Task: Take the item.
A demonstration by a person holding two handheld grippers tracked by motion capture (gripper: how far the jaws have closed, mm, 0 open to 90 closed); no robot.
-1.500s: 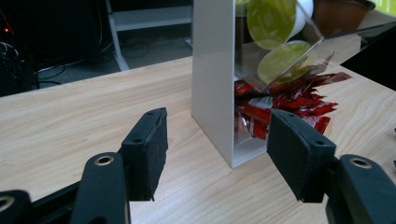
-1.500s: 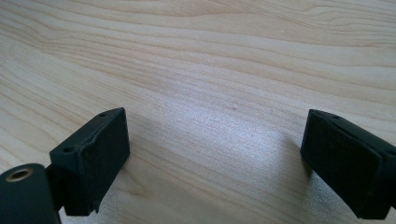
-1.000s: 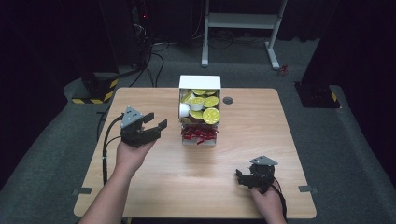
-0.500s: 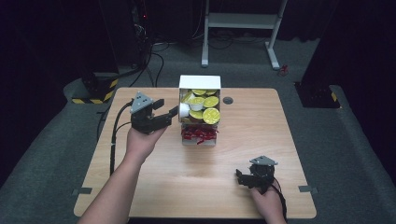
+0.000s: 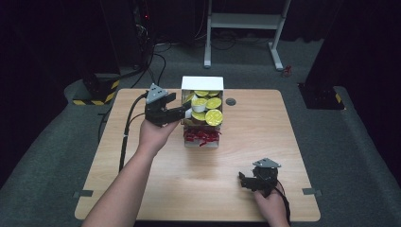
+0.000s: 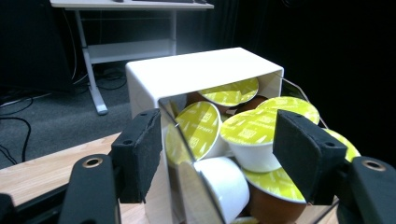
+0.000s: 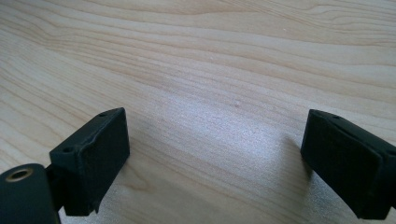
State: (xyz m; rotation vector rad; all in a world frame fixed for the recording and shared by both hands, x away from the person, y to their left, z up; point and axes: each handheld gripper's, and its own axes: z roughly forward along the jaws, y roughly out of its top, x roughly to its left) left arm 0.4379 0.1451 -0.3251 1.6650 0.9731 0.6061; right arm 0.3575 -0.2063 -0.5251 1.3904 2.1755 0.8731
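Observation:
A white box [image 5: 202, 83] stands at the back middle of the wooden table [image 5: 156, 189], its open front packed with capsules [image 5: 213, 116] with yellow-green lids, and something red [image 5: 201, 136] lies at its bottom. My left gripper [image 5: 182, 113] is at the box's left front corner. In the left gripper view the box [image 6: 201, 70] and capsules [image 6: 247, 130] sit just beyond the left gripper [image 6: 229, 140]. Its jaws have just been opening and stand apart, with nothing pressed between the pads. My right gripper [image 5: 244, 182] rests low at the front right, open over bare wood [image 7: 215, 158].
A small dark round grommet [image 5: 230, 101] sits in the tabletop right of the box. Behind the table stand a white desk frame [image 5: 246, 21] and a yellow-black striped base [image 5: 101, 92], with cables on the grey floor.
The left gripper has moved away from me and to the right, up to the box's left side, and its jaws have spread wider. The right gripper has stayed put.

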